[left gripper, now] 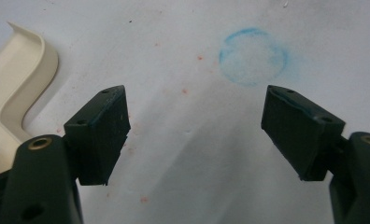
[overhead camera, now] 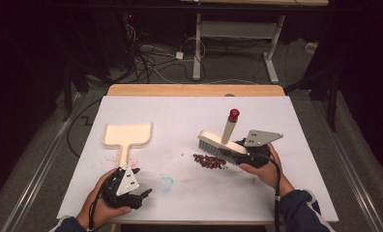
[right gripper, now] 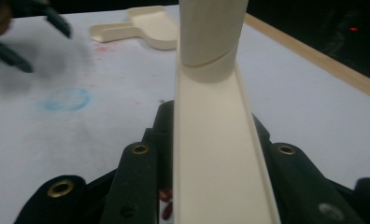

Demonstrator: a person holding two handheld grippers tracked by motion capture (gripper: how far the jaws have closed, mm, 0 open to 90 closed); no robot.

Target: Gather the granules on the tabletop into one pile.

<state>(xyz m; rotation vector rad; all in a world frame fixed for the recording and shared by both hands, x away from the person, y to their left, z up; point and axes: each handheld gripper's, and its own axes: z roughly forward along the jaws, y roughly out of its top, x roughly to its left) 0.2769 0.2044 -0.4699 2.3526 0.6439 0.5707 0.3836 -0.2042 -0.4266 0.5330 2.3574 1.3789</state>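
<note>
Your right gripper (overhead camera: 238,153) has its fingers clamped on the cream plastic hand brush (overhead camera: 222,143), bristles beside the small red bean pile (overhead camera: 209,161) mid-worktop (overhead camera: 296,125). Your left gripper (left gripper: 195,135), fingers apart, hovers over bare white surface; its view shows the cream plastic dustpan (left gripper: 15,93) just beside.

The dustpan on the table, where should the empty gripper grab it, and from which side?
Probably by its handle. The dustpan lies flat, with that narrow handle pointing toward the open left gripper, so coming from the near side suits. The wide tray part looks too broad for the jaws.

Matt cream plastic brush (overhead camera: 222,144) & dustpan (overhead camera: 127,135), white paper-covered table (overhead camera: 189,188).
</note>
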